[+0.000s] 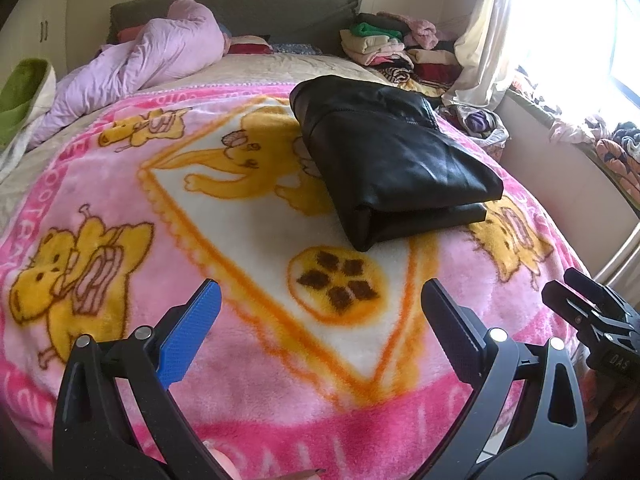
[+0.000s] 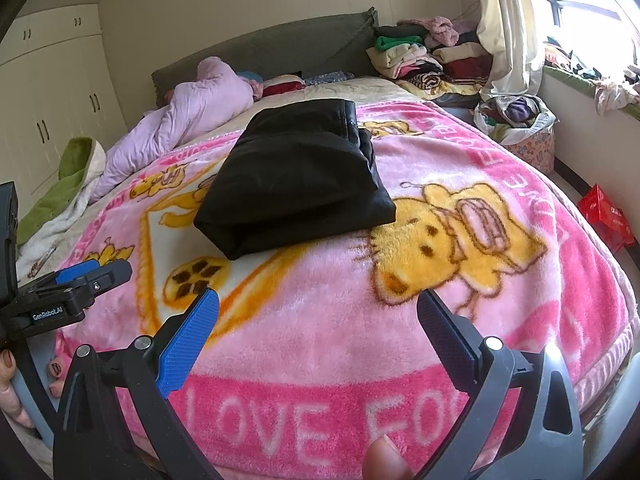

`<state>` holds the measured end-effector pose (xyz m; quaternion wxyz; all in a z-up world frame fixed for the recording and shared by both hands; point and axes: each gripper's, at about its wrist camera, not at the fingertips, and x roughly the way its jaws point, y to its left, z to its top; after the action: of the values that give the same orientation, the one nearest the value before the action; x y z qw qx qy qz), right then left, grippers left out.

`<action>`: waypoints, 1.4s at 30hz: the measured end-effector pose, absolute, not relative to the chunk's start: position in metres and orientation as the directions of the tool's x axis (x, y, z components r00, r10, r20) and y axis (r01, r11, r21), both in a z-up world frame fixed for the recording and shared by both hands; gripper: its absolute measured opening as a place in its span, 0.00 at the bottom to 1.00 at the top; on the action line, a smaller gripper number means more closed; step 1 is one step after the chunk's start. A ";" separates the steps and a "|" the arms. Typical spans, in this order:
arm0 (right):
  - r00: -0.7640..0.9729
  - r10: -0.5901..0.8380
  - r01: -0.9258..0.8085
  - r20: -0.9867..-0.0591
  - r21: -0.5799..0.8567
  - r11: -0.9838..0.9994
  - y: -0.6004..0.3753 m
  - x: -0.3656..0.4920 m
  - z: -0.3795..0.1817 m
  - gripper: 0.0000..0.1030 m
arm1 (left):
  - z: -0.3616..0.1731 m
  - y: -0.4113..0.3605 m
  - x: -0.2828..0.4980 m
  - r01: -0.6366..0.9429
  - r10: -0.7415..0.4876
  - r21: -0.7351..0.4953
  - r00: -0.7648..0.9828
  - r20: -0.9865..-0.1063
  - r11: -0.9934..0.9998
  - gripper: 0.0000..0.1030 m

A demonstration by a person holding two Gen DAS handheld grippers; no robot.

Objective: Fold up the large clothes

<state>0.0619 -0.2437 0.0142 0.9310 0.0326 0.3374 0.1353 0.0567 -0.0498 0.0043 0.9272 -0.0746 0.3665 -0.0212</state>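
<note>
Folded black garment (image 1: 394,156) lies ahead of both empty claws.

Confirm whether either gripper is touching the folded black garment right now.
Apart. In both wrist views, open pink blanket lies between the left gripper, right gripper and the folded black garment.

A folded black garment (image 2: 296,176) lies on a pink cartoon blanket (image 2: 520,216) covering the bed. The right gripper (image 2: 318,308) hovers above the blanket's near edge, jaws spread wide and empty, well apart from the garment. The left gripper (image 2: 76,280) shows at the left edge, held by a hand (image 2: 10,384).
</note>
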 end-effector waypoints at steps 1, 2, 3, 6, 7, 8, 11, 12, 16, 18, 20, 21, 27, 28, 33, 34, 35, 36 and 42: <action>0.734 0.276 -0.232 -0.621 0.152 0.961 -0.244 0.062 0.013 0.96 | 0.005 -0.051 0.057 -0.016 -0.093 -0.153 0.731 -0.676 0.988 0.91; 0.734 0.275 -0.232 -0.620 0.151 0.961 -0.243 0.061 0.013 0.96 | 0.005 -0.051 0.057 -0.016 -0.092 -0.152 0.731 -0.676 0.988 0.91; 0.735 0.275 -0.232 -0.620 0.151 0.961 -0.243 0.062 0.013 0.96 | 0.005 -0.051 0.057 -0.016 -0.092 -0.152 0.732 -0.675 0.988 0.91; 0.733 0.277 -0.233 -0.621 0.153 0.960 -0.243 0.062 0.012 0.96 | 0.005 -0.051 0.057 -0.016 -0.091 -0.151 0.732 -0.675 0.988 0.91; 0.734 0.277 -0.233 -0.620 0.153 0.960 -0.243 0.061 0.013 0.96 | 0.005 -0.051 0.057 -0.016 -0.091 -0.150 0.731 -0.677 0.989 0.91; 0.734 0.277 -0.234 -0.620 0.152 0.960 -0.243 0.061 0.012 0.96 | 0.004 -0.050 0.057 -0.016 -0.091 -0.150 0.730 -0.678 0.989 0.91; 0.733 0.278 -0.236 -0.620 0.152 0.960 -0.243 0.061 0.012 0.96 | 0.005 -0.050 0.057 -0.017 -0.090 -0.149 0.731 -0.677 0.989 0.91; 0.733 0.278 -0.234 -0.621 0.153 0.960 -0.243 0.061 0.012 0.96 | 0.005 -0.050 0.057 -0.018 -0.088 -0.148 0.731 -0.677 0.989 0.91; 0.731 0.278 -0.236 -0.623 0.151 0.960 -0.242 0.061 0.012 0.96 | 0.004 -0.048 0.057 -0.018 -0.087 -0.146 0.730 -0.678 0.989 0.91; 0.732 0.279 -0.235 -0.621 0.154 0.960 -0.242 0.061 0.012 0.96 | 0.004 -0.050 0.057 -0.019 -0.086 -0.146 0.730 -0.679 0.989 0.91; 0.731 0.280 -0.236 -0.623 0.154 0.959 -0.242 0.061 0.012 0.96 | 0.004 -0.050 0.057 -0.019 -0.086 -0.146 0.731 -0.677 0.989 0.91; 0.731 0.279 -0.236 -0.622 0.153 0.960 -0.242 0.060 0.012 0.96 | 0.004 -0.050 0.057 -0.020 -0.084 -0.144 0.730 -0.678 0.989 0.91; 0.729 0.281 -0.234 -0.623 0.160 0.959 -0.243 0.062 0.012 0.96 | 0.004 -0.045 0.056 -0.024 -0.076 -0.136 0.729 -0.680 0.990 0.91; 0.728 0.282 -0.233 -0.624 0.162 0.959 -0.243 0.062 0.011 0.96 | 0.004 -0.046 0.056 -0.023 -0.076 -0.136 0.729 -0.681 0.991 0.91; 0.729 0.279 -0.231 -0.626 0.159 0.960 -0.243 0.062 0.012 0.96 | 0.005 -0.046 0.056 -0.025 -0.073 -0.133 0.730 -0.680 0.991 0.91; 0.729 0.279 -0.230 -0.625 0.159 0.960 -0.243 0.062 0.012 0.96 | 0.005 -0.045 0.056 -0.025 -0.071 -0.130 0.730 -0.680 0.991 0.91; 0.728 0.282 -0.232 -0.625 0.162 0.959 -0.243 0.062 0.012 0.96 | 0.005 -0.045 0.056 -0.026 -0.070 -0.130 0.730 -0.680 0.991 0.91; 0.728 0.281 -0.232 -0.625 0.161 0.959 -0.243 0.062 0.012 0.96 | 0.005 -0.043 0.055 -0.026 -0.070 -0.130 0.729 -0.681 0.991 0.91; 0.730 0.276 -0.231 -0.626 0.155 0.961 -0.244 0.061 0.011 0.96 | 0.006 -0.045 0.056 -0.033 -0.053 -0.112 0.727 -0.685 0.993 0.91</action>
<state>0.0615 -0.2437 0.0111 0.9293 0.0330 0.3414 0.1366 0.0562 -0.0450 0.0062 0.9274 -0.0584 0.3695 -0.0055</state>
